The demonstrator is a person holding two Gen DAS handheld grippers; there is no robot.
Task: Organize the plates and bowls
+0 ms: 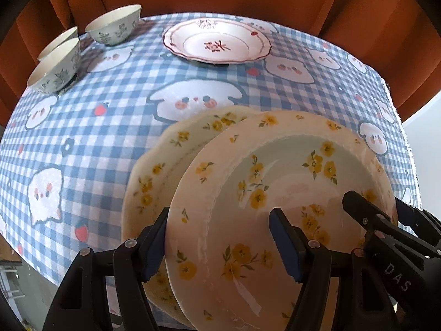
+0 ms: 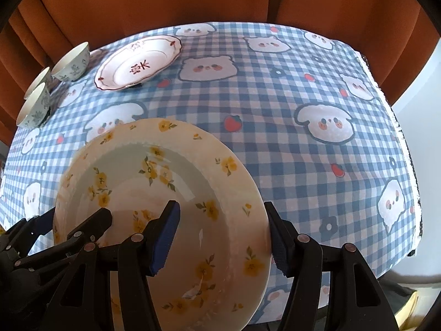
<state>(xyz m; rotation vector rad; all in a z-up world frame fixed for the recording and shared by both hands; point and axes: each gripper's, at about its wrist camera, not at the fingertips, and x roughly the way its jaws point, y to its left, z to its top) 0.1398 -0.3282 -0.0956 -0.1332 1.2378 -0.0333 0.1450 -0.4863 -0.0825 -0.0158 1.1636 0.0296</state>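
Cream plate point(image 1: 275, 193), yellow flower sprigs

Three plates point(image 1: 275, 193), three bowls point(image 1: 113, 27), two hand-held grippers point(image 1: 220, 242)

both grippers are tipped steeply downward, side by side. left gripper point(image 1: 220, 244) has one blue-padded finger under the outer rim of the yellow-flowered plate point(image 1: 278, 193) and the other inside it, clamping that rim. right gripper point(image 2: 223, 241) does the mirror thing on the opposite rim, one finger inside, one outside. each one's black fingers poke into the other's view at the edge.
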